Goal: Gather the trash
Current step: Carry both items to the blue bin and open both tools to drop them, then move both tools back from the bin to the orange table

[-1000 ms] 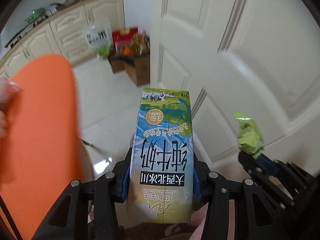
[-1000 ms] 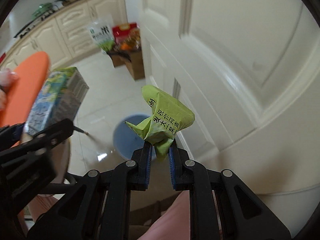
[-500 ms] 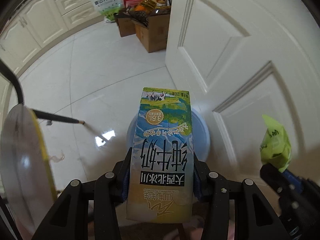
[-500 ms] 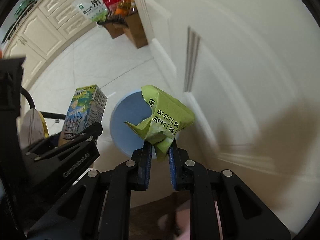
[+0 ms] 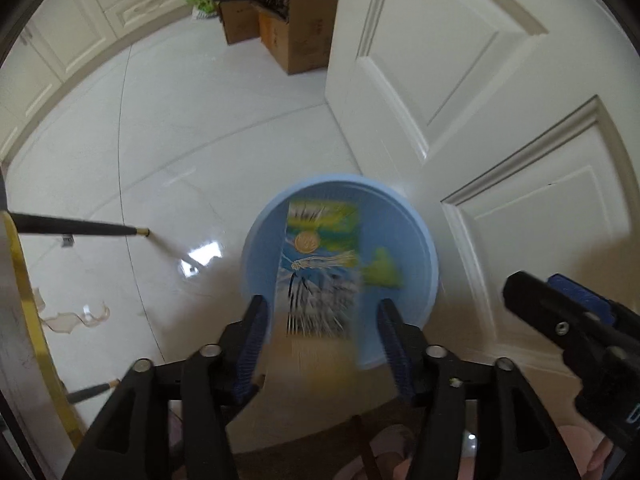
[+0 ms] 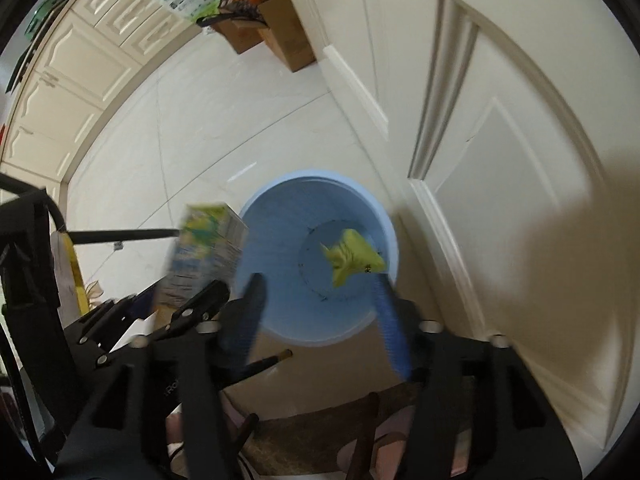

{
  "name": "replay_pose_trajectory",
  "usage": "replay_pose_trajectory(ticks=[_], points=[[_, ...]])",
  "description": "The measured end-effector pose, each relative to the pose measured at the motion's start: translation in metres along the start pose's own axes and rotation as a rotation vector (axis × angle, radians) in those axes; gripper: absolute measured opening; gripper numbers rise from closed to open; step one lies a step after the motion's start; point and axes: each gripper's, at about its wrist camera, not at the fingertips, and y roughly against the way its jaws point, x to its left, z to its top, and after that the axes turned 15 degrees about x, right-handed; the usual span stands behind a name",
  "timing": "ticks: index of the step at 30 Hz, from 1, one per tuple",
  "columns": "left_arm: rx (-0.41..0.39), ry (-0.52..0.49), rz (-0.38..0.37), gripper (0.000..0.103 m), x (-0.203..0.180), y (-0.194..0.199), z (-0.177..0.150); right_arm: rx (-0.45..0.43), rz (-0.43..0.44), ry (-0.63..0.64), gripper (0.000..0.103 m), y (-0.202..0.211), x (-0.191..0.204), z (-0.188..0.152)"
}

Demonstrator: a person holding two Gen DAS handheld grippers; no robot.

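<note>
I am letting go of both pieces of trash: my left gripper (image 5: pixel 320 332) has just been opening and the one milk carton (image 5: pixel 320 268) is dropping, blurred, between its parted fingers; my right gripper (image 6: pixel 320 316) has just been opening too, and the one green wrapper (image 6: pixel 352 256) is falling free into the single blue bin (image 6: pixel 280 320) by the white door (image 5: pixel 460 80), beyond which two cardboard boxes (image 5: pixel 296 40) are standing

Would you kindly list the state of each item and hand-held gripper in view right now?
left hand-held gripper: open, jaws just widened.
right hand-held gripper: open, jaws just widened.
milk carton: released, motion-blurred, over the bin.
green wrapper: released, inside the bin.
blue bin: upright, uncovered.
</note>
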Motion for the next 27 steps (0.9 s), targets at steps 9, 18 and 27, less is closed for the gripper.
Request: replay_pose_trajectory(ticks=[9,18,27], points=[[0.045,-0.006,-0.011,0.058,0.008,0.003,0.01,-0.015,-0.128,-0.013,0.06,0.016,0.002,-0.016],[-0.028,-0.063,0.04,0.058,-0.015,0.06,-0.043,-0.121,-0.271,-0.045,0.06,0.082,0.012,-0.068],[-0.169,-0.184,0.029,0.058,-0.055,0.171,-0.143,-0.258,-0.277,-0.08,0.061,0.173,0.015,-0.141]])
